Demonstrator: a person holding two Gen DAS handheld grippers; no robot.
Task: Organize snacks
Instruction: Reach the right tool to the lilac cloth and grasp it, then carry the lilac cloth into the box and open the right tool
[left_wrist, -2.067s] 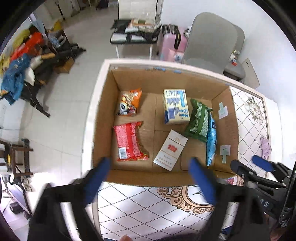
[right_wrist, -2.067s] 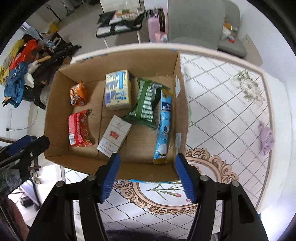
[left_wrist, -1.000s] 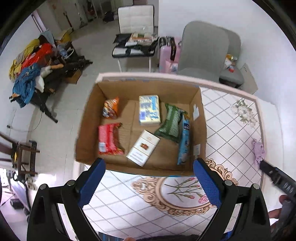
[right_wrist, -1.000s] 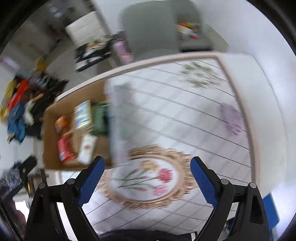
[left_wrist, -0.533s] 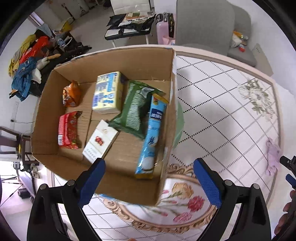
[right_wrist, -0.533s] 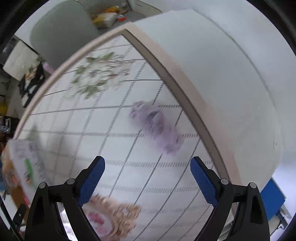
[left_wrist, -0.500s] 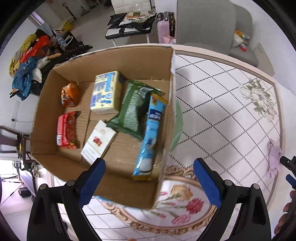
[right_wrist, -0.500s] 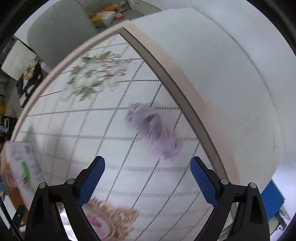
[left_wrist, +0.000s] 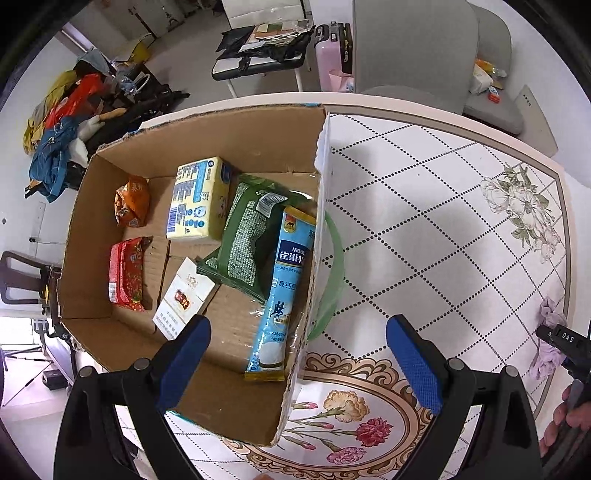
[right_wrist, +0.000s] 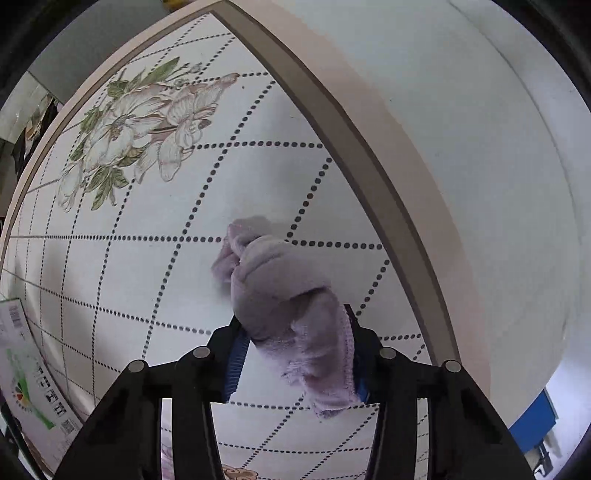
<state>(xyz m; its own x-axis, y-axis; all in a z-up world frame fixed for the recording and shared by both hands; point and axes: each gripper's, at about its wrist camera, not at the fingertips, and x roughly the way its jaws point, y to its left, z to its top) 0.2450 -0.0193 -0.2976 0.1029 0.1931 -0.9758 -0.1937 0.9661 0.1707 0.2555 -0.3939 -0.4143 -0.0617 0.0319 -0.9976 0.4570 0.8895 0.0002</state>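
A cardboard box (left_wrist: 96, 236) stands on the patterned table and holds several snacks: a yellow-blue carton (left_wrist: 195, 199), a green bag (left_wrist: 247, 236), a long blue packet (left_wrist: 284, 291), a red packet (left_wrist: 125, 273), an orange packet (left_wrist: 129, 201) and a white-red pack (left_wrist: 183, 299). My left gripper (left_wrist: 299, 362) hangs open over the box's near right corner, holding nothing. At the table's right edge my right gripper (right_wrist: 295, 354) is shut on a crumpled lilac cloth (right_wrist: 284, 295), which also shows small as the cloth (left_wrist: 550, 347) in the left wrist view.
A green-printed white box side (right_wrist: 22, 369) shows at the far left of the right wrist view. The table's brown rim (right_wrist: 369, 158) and a white wall lie just right of the cloth. Grey chairs (left_wrist: 410, 48), a pink suitcase and clutter stand beyond the table.
My right gripper swung from the box to the table's right edge and closed on the lilac cloth. My left gripper moved right, over the box's right side, still open.
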